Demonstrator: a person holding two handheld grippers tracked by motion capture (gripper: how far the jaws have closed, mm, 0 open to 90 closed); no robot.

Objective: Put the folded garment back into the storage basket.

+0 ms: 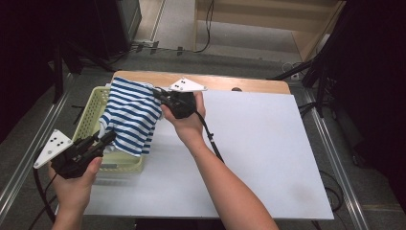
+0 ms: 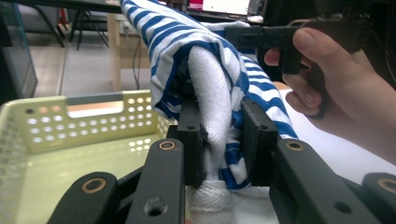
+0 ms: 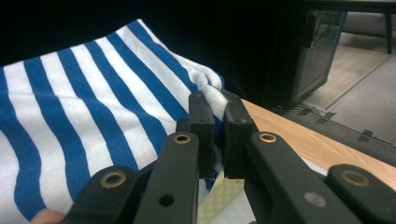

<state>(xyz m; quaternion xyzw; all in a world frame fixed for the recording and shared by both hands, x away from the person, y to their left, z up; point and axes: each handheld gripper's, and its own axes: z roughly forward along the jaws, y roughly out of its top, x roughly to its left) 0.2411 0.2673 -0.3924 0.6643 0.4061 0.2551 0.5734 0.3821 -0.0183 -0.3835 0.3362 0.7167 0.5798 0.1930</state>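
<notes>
Between both grippers hangs the striped cloth (image 1: 128, 115) (over the basket (image 1: 92, 112)).

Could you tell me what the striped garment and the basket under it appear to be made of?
Striped garment: soft knit fabric, probably cotton, matte; it drapes and bunches. Basket: pale yellow moulded plastic, slightly glossy, with perforated walls.

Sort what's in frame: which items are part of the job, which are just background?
In the job:
- striped cloth, blue and white, lifted over the basket
- left tongs, shut on a bunched fold of it
- right tongs, pinching its top edge
- yellow basket, under the cloth

Just lying about:
- white table sheet
- floor cables
</notes>
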